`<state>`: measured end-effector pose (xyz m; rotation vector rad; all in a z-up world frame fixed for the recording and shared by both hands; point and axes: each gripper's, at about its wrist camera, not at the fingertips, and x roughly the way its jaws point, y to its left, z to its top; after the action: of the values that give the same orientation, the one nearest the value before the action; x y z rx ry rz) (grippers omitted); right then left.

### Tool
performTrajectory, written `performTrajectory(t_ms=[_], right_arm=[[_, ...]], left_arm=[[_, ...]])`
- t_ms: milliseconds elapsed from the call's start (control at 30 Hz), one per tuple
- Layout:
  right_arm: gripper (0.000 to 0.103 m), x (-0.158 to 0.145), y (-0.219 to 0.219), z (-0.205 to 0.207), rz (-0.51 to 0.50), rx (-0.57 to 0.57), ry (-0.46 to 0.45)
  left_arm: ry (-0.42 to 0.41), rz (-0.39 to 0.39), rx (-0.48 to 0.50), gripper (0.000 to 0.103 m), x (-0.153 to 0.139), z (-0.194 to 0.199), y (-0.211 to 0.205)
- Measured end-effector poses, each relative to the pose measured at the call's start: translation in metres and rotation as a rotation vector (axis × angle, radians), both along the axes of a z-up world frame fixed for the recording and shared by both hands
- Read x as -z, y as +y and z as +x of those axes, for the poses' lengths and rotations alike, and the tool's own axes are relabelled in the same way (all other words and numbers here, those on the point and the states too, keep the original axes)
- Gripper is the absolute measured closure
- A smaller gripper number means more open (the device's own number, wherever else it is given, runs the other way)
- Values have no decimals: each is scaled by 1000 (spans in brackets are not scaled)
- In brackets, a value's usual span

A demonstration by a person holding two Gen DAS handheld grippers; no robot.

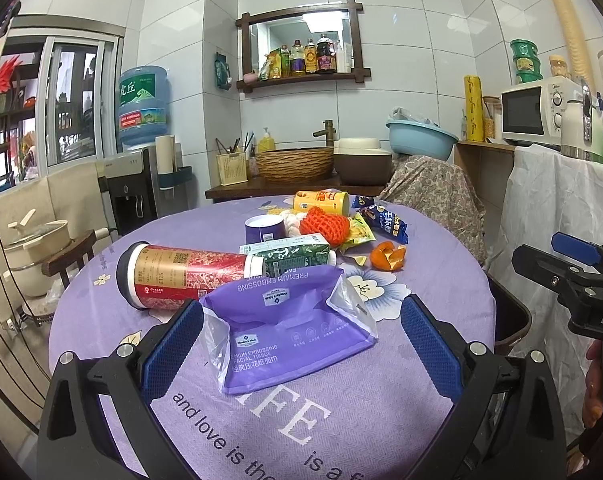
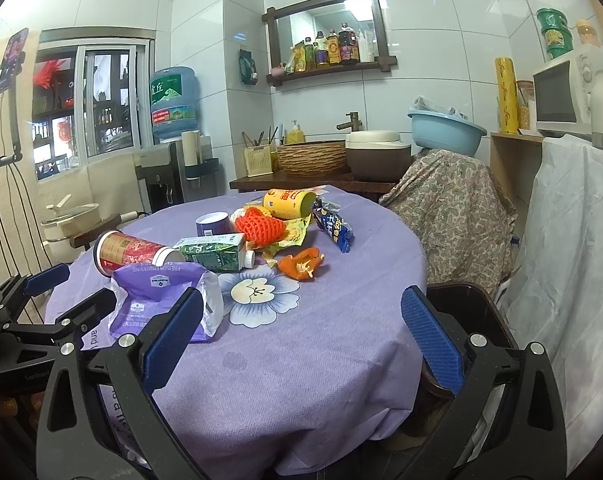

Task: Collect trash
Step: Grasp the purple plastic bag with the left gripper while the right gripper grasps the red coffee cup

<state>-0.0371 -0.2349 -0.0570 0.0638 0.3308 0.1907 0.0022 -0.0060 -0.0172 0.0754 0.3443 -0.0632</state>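
Both your grippers: jaws wide apart, holding nothing.
L gripper (image 1: 301,364) sits left of R gripper (image 2: 301,348), both level, pointing fwd.

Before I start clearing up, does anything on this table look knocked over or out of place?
Yes. The tall red cup lies on its side near the table's left edge, the yellow can is tipped over at the far side, and orange peel lies loose on the purple tablecloth. No liquid spill shows.

Ahead of me a blue water jug (image 1: 143,105) tops the dispenser by the window. A wooden shelf (image 1: 301,78) holds sauce bottles above a woven basket (image 1: 295,163). To my right, a white microwave (image 1: 535,111) sits beside a yellow roll (image 1: 473,108).
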Motion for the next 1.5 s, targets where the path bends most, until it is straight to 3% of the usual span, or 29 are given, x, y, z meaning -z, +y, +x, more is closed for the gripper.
performTrajectory(t_ms=[300,567,667,833,900,1067,1133,1200,1500], right_arm=[[5,13,-2,14,44,-32,80],[5,19,15,29,-9,-91,106],[5,18,26,42,-42,-135,127],[5,11,46,64,-74,-242,158],[5,7,52,70,-83,-271,158],[5,-2,71,85,-94,-356,165],[5,-6,83,95,-115,-401,189],[5,-10,96,104,-142,-436,208],[5,-41,211,176,-313,-763,280]], left_arm=[[99,-1,-34,5,11,14,17],[231,-47,-140,7,26,42,63],[273,-81,-146,13,27,54,77],[371,-76,-134,39,36,74,85],[402,-83,-125,41,38,80,87],[438,-86,-108,55,40,86,88],[441,-99,-96,67,40,86,87],[444,-113,-84,73,42,86,87],[434,-164,-89,77,42,84,88]])
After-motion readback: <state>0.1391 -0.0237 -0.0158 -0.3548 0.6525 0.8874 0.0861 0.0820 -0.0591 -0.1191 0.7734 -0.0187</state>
